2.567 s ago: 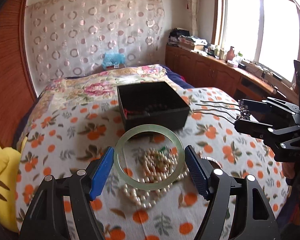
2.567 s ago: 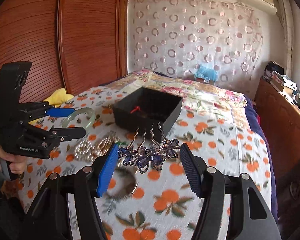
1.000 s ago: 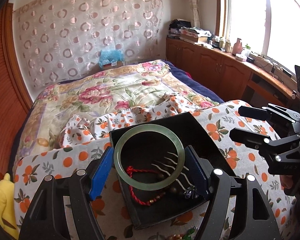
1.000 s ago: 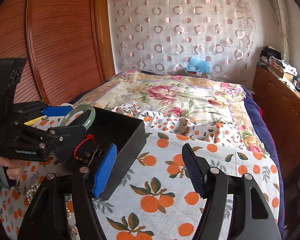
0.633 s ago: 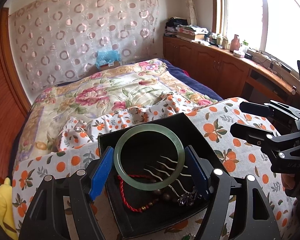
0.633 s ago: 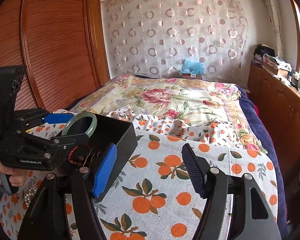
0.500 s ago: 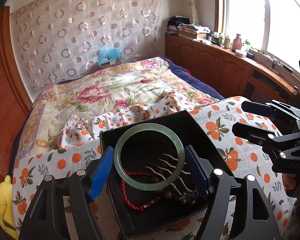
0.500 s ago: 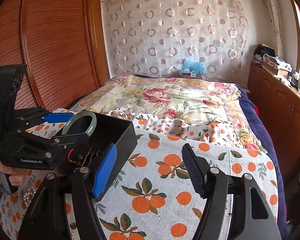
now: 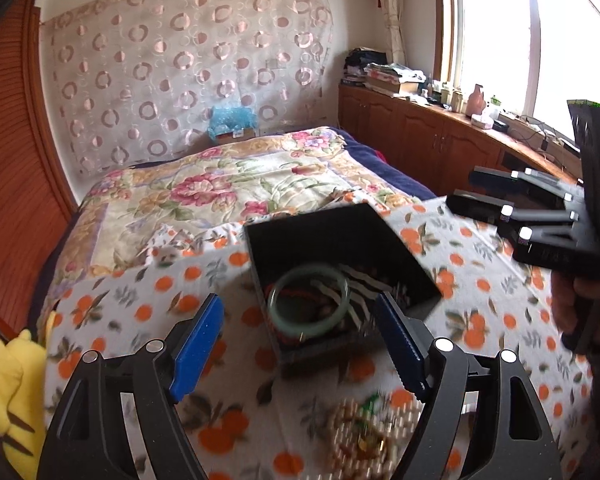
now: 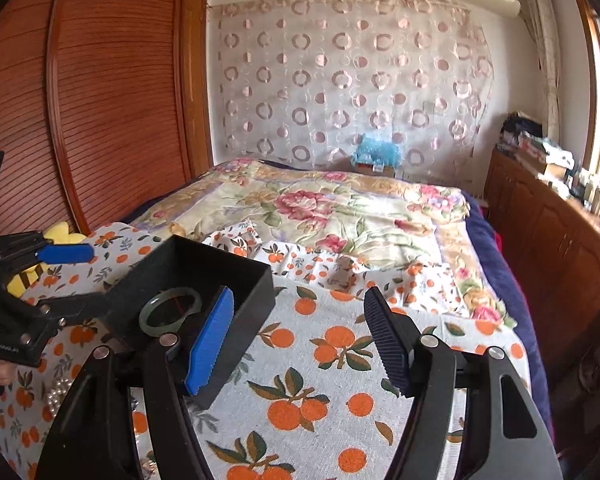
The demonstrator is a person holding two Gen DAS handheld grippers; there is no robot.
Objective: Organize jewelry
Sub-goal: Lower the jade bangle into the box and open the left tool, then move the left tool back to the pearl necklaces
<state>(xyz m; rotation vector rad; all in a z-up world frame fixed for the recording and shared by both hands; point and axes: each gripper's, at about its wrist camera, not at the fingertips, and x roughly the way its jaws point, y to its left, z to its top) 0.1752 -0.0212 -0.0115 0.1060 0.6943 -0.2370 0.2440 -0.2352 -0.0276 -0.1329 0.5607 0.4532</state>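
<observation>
A pale green jade bangle (image 9: 309,306) lies inside the black jewelry box (image 9: 320,228) on the orange-print cloth, on top of a red cord bracelet and a wavy-pronged hair comb (image 9: 360,284). My left gripper (image 9: 300,344) is open and empty, just in front of the box. A pile of pearl beads (image 9: 364,432) lies below it on the cloth. In the right wrist view the bangle (image 10: 170,311) rests in the box (image 10: 228,276), and my right gripper (image 10: 300,340) is open and empty beside the box's right side.
The floral quilt (image 9: 228,188) covers the bed behind the cloth. A yellow plush toy (image 9: 12,384) sits at the left edge. Wooden cabinets (image 9: 428,140) with clutter run under the window at right. A wooden wardrobe (image 10: 100,100) stands at left.
My left gripper has opened and let go of the jade bangle, which now lies in the box. The left gripper has drawn back. The right gripper stays open.
</observation>
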